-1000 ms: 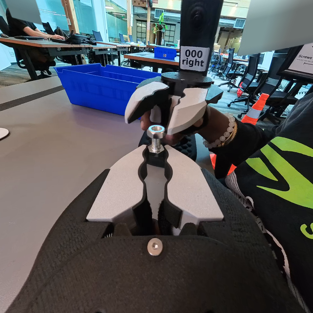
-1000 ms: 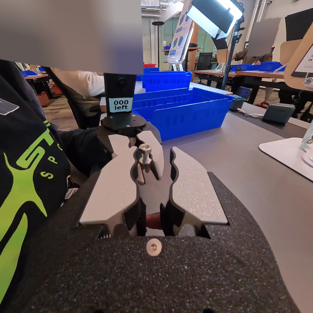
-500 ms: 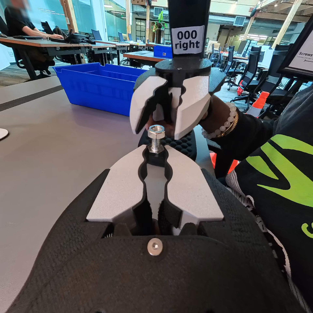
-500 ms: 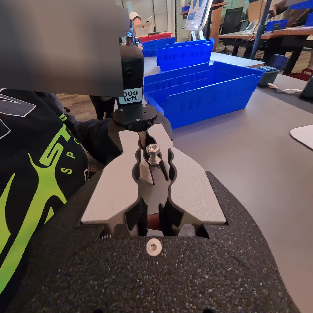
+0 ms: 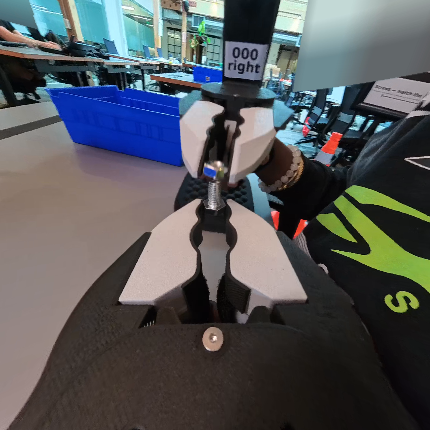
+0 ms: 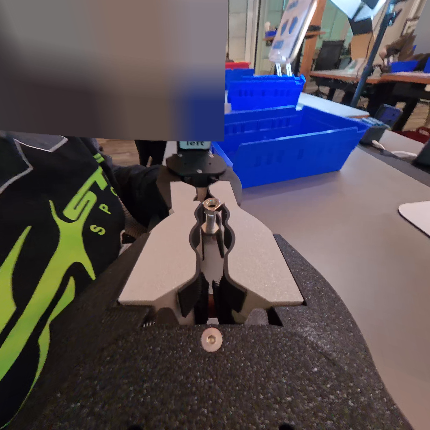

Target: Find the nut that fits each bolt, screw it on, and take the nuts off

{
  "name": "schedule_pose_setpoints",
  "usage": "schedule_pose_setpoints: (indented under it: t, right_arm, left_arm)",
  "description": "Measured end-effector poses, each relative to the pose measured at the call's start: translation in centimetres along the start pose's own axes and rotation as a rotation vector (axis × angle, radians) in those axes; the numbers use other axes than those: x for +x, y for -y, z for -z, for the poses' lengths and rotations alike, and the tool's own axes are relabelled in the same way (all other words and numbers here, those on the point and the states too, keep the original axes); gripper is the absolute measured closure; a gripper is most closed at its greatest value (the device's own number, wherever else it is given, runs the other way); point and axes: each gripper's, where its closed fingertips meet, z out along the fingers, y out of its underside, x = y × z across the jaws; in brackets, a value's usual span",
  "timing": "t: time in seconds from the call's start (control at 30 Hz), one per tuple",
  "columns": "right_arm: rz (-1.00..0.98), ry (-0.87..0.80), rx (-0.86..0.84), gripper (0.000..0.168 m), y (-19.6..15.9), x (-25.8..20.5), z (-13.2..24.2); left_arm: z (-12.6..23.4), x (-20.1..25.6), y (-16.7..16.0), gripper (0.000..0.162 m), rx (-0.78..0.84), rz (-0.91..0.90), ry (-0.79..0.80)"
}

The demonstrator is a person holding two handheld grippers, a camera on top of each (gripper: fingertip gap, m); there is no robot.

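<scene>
The left gripper (image 5: 213, 210) pinches the bolt (image 5: 213, 197) so it stays put while the right gripper (image 5: 214, 173) squeezes the nut (image 5: 213, 170) to turn it.

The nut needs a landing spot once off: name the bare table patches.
Bare grey table lies between the blue bin and the left tool, and again between bin and white base. Crowded: mid-air at the bolt, where the right tool grips the nut.
</scene>
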Motion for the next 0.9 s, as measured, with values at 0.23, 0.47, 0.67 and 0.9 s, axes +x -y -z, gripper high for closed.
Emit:
schedule_pose_setpoints:
  t: [0.23,0.47,0.67,0.9]
  right_arm:
    - [0.007,-0.026,0.074,0.153,2.2,0.6,2.6]
    - [-0.020,-0.636,-0.095,0.153,2.3,10.1,15.6]
    - [-0.262,-1.046,-0.304,0.153,-2.8,16.9,29.3]
    - [-0.579,-1.236,-0.619,0.152,-12.0,19.9,35.6]
  left_arm:
    - [-0.2,1.6,-0.1,0.147,-0.009,-0.020,-0.088]
    - [0.1,0.4,0.6,0.147,0.032,-0.011,-0.018]
    - [0.5,-0.3,1.1,0.147,0.069,-0.012,0.033]
    - [0.6,-0.7,1.3,0.147,0.082,-0.008,0.054]
